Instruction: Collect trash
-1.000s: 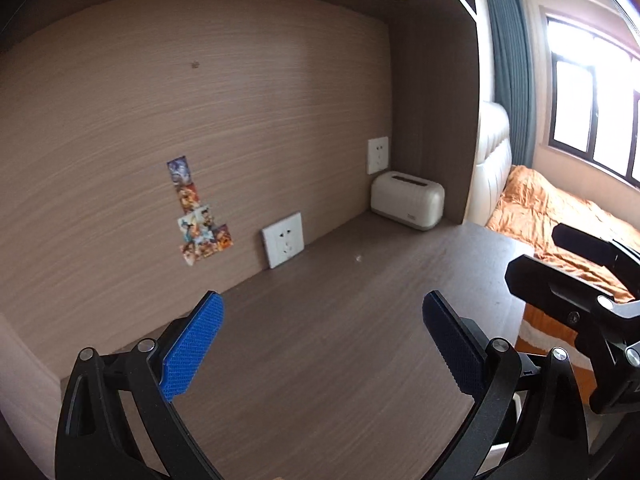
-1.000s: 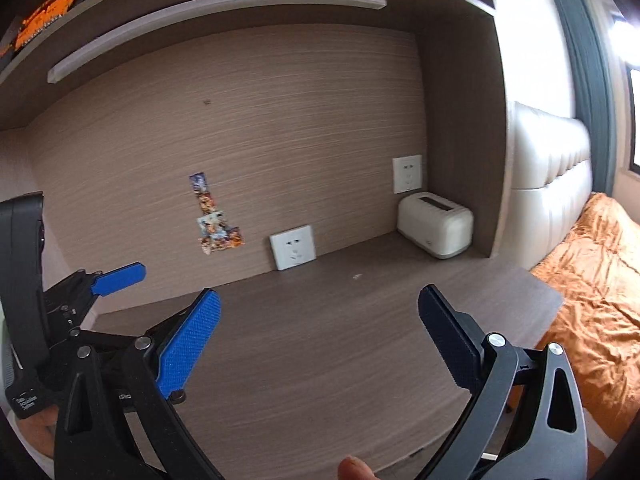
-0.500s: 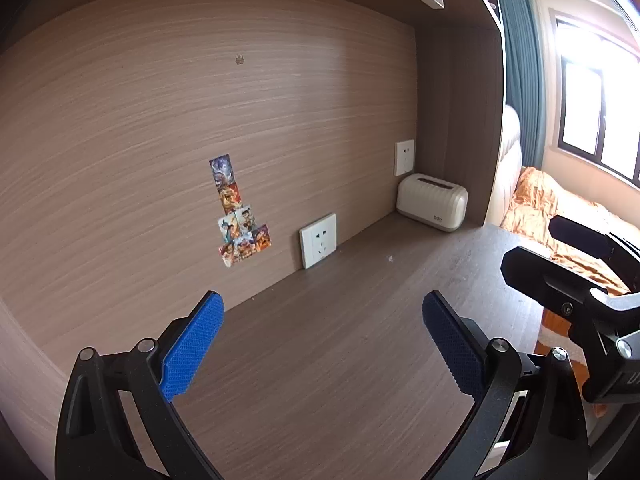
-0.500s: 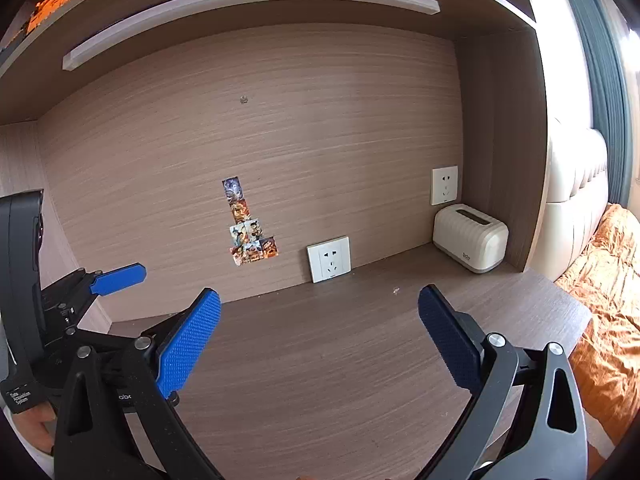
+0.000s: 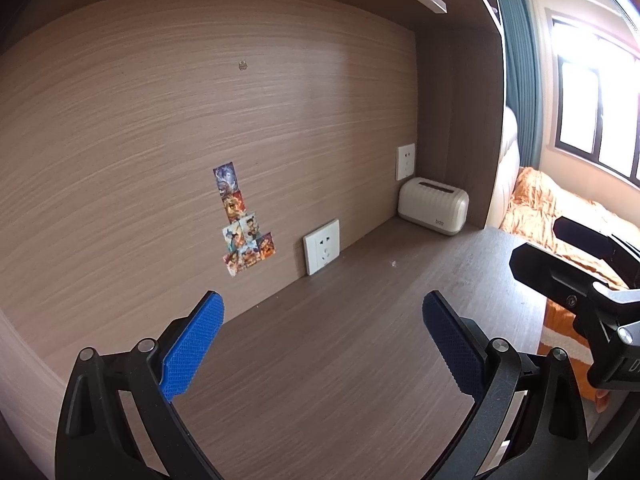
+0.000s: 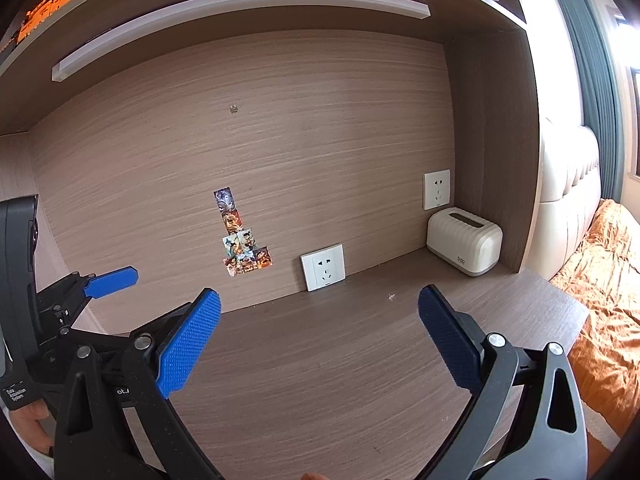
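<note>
A tiny pale scrap (image 5: 394, 263) lies on the brown desk (image 5: 320, 380), in front of the cream ribbed box; the right wrist view shows this scrap (image 6: 391, 297) too. My left gripper (image 5: 320, 312) hovers open over the desk with nothing between its blue pads. Beside it, my right gripper (image 6: 320, 308) is also open and empty. Each gripper shows in the other's view: the right gripper (image 5: 560, 276) at the right edge, the left gripper (image 6: 110, 280) at the left. Both are well short of the scrap.
A cream ribbed box (image 6: 464, 246) stands in the desk's back right corner. Two white wall sockets (image 6: 322, 267) and a strip of stickers (image 6: 240, 240) are on the wood back panel. A shelf with a light bar (image 6: 240, 12) hangs overhead. An orange bed (image 6: 600, 280) lies right of the desk.
Both views have drawn back and swung a little left, so the stickers, sockets and box have shifted right in the frames. Both grippers stay open and empty.
</note>
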A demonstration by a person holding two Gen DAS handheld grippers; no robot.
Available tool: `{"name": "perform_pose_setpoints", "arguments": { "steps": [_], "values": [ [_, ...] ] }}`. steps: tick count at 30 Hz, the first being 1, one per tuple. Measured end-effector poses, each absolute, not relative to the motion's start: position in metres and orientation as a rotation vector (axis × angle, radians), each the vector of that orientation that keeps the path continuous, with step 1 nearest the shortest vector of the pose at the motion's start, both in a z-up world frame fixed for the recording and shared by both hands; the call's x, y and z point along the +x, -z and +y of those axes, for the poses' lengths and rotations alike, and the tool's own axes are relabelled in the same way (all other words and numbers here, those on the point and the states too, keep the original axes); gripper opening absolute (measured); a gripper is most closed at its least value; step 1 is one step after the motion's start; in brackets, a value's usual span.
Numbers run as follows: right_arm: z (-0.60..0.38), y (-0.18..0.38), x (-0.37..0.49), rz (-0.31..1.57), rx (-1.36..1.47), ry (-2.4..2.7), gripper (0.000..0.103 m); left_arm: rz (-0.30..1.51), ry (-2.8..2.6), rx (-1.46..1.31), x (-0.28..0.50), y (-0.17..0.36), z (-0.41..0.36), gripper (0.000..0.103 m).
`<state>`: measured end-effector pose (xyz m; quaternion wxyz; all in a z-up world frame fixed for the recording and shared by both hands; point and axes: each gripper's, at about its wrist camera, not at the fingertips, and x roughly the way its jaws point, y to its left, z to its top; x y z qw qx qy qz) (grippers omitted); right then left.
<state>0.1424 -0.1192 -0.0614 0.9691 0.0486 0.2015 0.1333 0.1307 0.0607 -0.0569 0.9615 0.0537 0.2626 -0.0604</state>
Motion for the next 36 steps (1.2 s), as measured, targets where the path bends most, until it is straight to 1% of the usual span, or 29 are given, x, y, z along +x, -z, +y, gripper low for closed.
{"name": "perform_pose_setpoints", "arguments": {
  "steps": [36],
  "values": [
    [-0.108, 0.063, 0.134, 0.401, 0.061, -0.267, 0.098, 0.525, 0.111, 0.103, 0.129, 0.055, 0.071, 0.098]
  ]
}}
